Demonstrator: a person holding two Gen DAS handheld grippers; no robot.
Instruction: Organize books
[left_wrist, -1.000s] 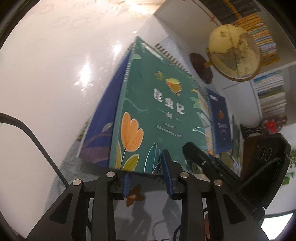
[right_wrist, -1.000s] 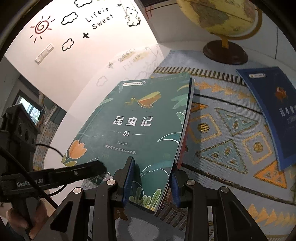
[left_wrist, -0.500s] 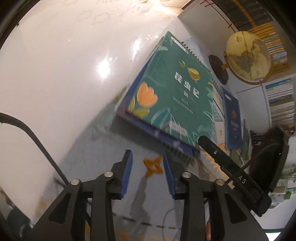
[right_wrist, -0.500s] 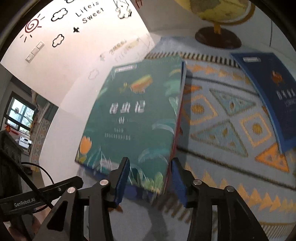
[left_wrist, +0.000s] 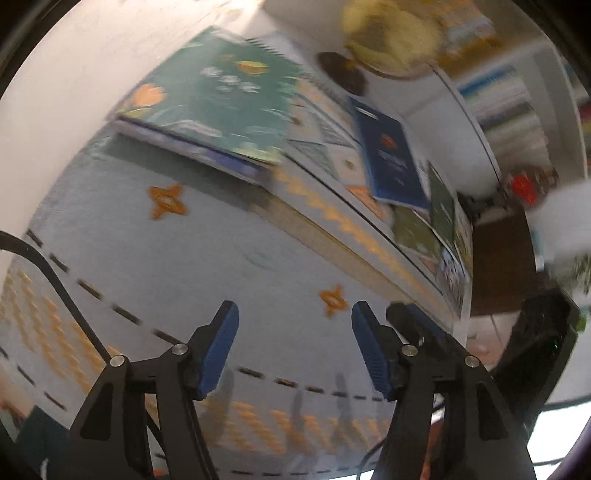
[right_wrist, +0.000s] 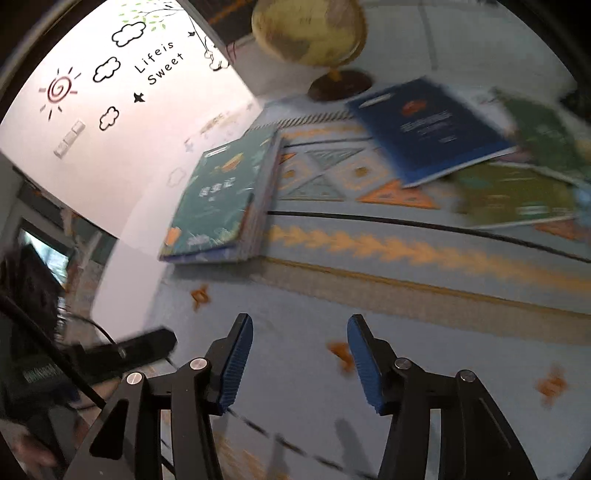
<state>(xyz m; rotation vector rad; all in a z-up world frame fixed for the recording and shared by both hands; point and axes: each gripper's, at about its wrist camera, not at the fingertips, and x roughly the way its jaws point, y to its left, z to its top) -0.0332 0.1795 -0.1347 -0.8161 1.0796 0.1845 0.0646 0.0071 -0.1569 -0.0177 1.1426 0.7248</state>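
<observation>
A teal book with flowers (left_wrist: 225, 99) (right_wrist: 218, 195) lies on top of a small stack at the far left of the patterned cloth, by the white wall. A dark blue book (left_wrist: 391, 162) (right_wrist: 428, 125) lies flat further right, and green books (left_wrist: 424, 221) (right_wrist: 517, 192) overlap beyond it. My left gripper (left_wrist: 293, 314) hangs over bare cloth well short of the stack, its jaws opening with nothing between them. My right gripper (right_wrist: 299, 325) is likewise back from the books, jaws opening and empty.
A yellow globe (right_wrist: 310, 29) on a dark round base (right_wrist: 340, 85) stands behind the books. A bookshelf (left_wrist: 509, 96) filled with books rises at the right. The white wall (right_wrist: 122, 122) with decals borders the cloth on the left. A black cable (left_wrist: 44, 266) trails at the left.
Both grippers let go of the teal book, left it on the stack and pulled back and up away from it. Their jaws have widened. More books at the right came into view.
</observation>
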